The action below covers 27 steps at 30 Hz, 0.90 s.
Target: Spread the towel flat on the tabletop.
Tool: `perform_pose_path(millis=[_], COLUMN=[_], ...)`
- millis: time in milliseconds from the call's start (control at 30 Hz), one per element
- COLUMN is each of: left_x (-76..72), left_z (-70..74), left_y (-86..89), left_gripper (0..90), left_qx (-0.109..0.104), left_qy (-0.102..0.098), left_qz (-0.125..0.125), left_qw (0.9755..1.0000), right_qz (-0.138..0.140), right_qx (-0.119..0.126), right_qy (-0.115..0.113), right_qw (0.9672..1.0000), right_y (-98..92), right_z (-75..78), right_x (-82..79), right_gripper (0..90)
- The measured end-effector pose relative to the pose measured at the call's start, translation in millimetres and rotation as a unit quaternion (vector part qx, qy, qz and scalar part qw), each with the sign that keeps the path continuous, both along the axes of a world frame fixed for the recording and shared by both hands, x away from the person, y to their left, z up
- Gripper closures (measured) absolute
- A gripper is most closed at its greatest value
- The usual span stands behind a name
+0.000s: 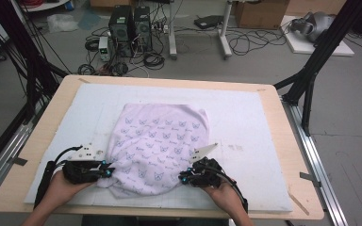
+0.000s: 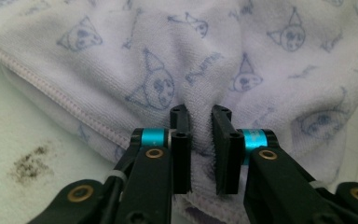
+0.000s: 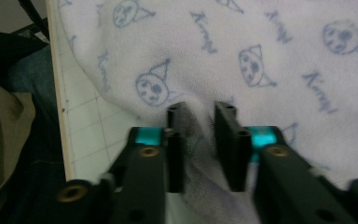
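Observation:
A white towel [image 1: 158, 141] printed with small blue cartoon faces lies crumpled in the middle of the white gridded mat [image 1: 250, 117]. At the towel's near left corner my left gripper [image 1: 107, 170] is shut on a fold of it. In the left gripper view the towel [image 2: 214, 56] bunches up between the two black pads of my left gripper [image 2: 200, 116]. My right gripper [image 1: 183, 178] pinches the near right corner of the towel. The right gripper view shows a ridge of the towel [image 3: 261, 42] pressed between the pads of my right gripper [image 3: 200, 114].
The mat lies on a wooden table [image 1: 42, 136], and a dark smudge [image 2: 28, 163] marks it near my left gripper. Black frame posts [image 1: 311, 70] stand at the table's far corners. Computer towers [image 1: 129, 28] and cables sit on the floor beyond.

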State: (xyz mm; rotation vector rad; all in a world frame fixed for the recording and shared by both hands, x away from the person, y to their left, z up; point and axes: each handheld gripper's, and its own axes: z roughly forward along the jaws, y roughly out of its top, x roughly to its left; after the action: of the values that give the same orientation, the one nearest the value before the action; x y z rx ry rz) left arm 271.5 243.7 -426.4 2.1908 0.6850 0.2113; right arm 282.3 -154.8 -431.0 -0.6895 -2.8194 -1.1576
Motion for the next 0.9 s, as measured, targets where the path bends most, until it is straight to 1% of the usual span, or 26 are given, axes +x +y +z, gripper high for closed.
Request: perform_pose_path(millis=[33,67,100,133,167,200,233,267,300,333,367,400,433,467,500,533,567,600,633,667,700,733,767,833,867,900], left_x=[0.7,2.7,4.2,4.2,6.3,9.4,13.6,18.4,30.0,30.0,45.1,45.1,62.1,72.1,72.1,81.6,90.4,98.2,110.3,110.3,118.3,120.9,122.2,121.5,121.5,120.2], left_z=[1.9,8.5,12.9,12.9,18.2,24.1,30.8,37.7,50.4,50.4,59.6,59.6,63.6,63.0,63.0,60.5,56.0,50.7,37.7,37.7,27.0,24.0,23.0,25.7,25.7,28.3], left_y=[-1.4,-3.2,-3.5,-3.5,-3.4,-3.4,-3.0,-3.1,-4.3,-4.3,-6.2,-6.2,-11.1,-14.0,-14.0,-16.7,-20.1,-23.5,-28.6,-28.6,-31.8,-32.1,-31.6,-28.2,-28.2,-25.1], left_gripper=[80.4,81.1,81.6,81.9,81.9,82.0,82.0,82.0,82.0,82.0,81.9,81.9,81.9,81.9,81.8,81.8,81.7,81.6,81.4,81.1,80.4,79.5,77.9,71.5,69.0,66.8], left_qx=[0.001,0.005,0.002,0.002,-0.004,-0.014,-0.021,-0.028,-0.034,-0.034,-0.045,-0.045,-0.039,-0.032,-0.032,-0.029,-0.025,-0.012,0.002,0.002,0.017,0.016,0.012,0.001,0.001,-0.006], left_qy=[-0.002,-0.009,-0.012,-0.012,-0.015,-0.017,-0.019,-0.023,-0.031,-0.031,-0.033,-0.033,-0.040,-0.039,-0.039,-0.039,-0.036,-0.034,-0.024,-0.024,-0.015,-0.011,-0.008,-0.010,-0.010,-0.011], left_qz=[0.002,0.003,0.005,0.005,0.010,0.015,0.019,0.025,0.040,0.040,0.058,0.058,0.073,0.079,0.079,0.087,0.098,0.105,0.115,0.115,0.119,0.120,0.121,0.123,0.123,0.120], left_qw=[1.0000,0.9999,0.9999,0.9999,0.9998,0.9996,0.9994,0.9990,0.9981,0.9981,0.9968,0.9968,0.9958,0.9956,0.9956,0.9950,0.9942,0.9939,0.9931,0.9931,0.9926,0.9926,0.9925,0.9924,0.9924,0.9927], right_qz=[0.000,0.000,-0.004,-0.004,-0.006,-0.015,-0.022,-0.022,-0.039,-0.048,-0.055,-0.066,-0.076,-0.086,-0.096,-0.096,-0.117,-0.122,-0.129,-0.133,-0.136,-0.140,-0.143,-0.149,-0.149,-0.148], right_qx=[-0.003,-0.002,0.000,0.000,0.003,0.012,0.017,0.017,0.024,0.023,0.023,0.020,0.010,0.005,0.007,0.007,0.000,-0.002,-0.008,-0.016,-0.024,-0.028,-0.028,-0.028,-0.028,-0.019], right_qy=[-0.003,-0.009,-0.017,-0.017,-0.022,-0.033,-0.042,-0.042,-0.054,-0.060,-0.067,-0.069,-0.073,-0.072,-0.069,-0.069,-0.052,-0.046,-0.039,-0.033,-0.026,-0.019,-0.014,-0.004,-0.004,-0.011], right_qw=[1.0000,1.0000,0.9999,0.9999,0.9997,0.9993,0.9987,0.9987,0.9975,0.9968,0.9960,0.9953,0.9944,0.9936,0.9930,0.9930,0.9918,0.9914,0.9908,0.9905,0.9901,0.9896,0.9892,0.9884,0.9884,0.9887], right_y=[-0.2,-0.8,-2.2,-2.2,-4.4,-10.3,-13.4,-13.4,-18.7,-20.5,-22.3,-23.7,-24.8,-26.3,-27.7,-27.7,-27.6,-27.3,-25.9,-24.3,-22.6,-21.5,-21.2,-21.7,-21.7,-23.4], right_z=[2.6,5.8,10.5,10.5,16.1,30.0,37.5,37.5,52.6,59.7,65.7,70.4,72.9,73.3,72.0,72.0,65.5,60.1,53.8,47.2,40.8,34.4,29.3,23.6,23.6,24.8], right_x=[0.2,0.4,0.7,0.7,2.1,6.4,9.9,9.9,18.8,24.0,30.4,38.0,46.4,56.1,66.0,66.0,83.6,91.5,98.2,104.1,108.8,112.9,116.3,119.6,119.6,117.3], right_gripper=[83.9,84.3,84.4,84.4,84.4,84.3,84.3,84.3,84.3,84.3,84.2,84.2,84.1,84.1,84.0,84.0,83.7,83.6,83.3,83.2,82.9,82.3,81.0,76.8,76.8,72.4])
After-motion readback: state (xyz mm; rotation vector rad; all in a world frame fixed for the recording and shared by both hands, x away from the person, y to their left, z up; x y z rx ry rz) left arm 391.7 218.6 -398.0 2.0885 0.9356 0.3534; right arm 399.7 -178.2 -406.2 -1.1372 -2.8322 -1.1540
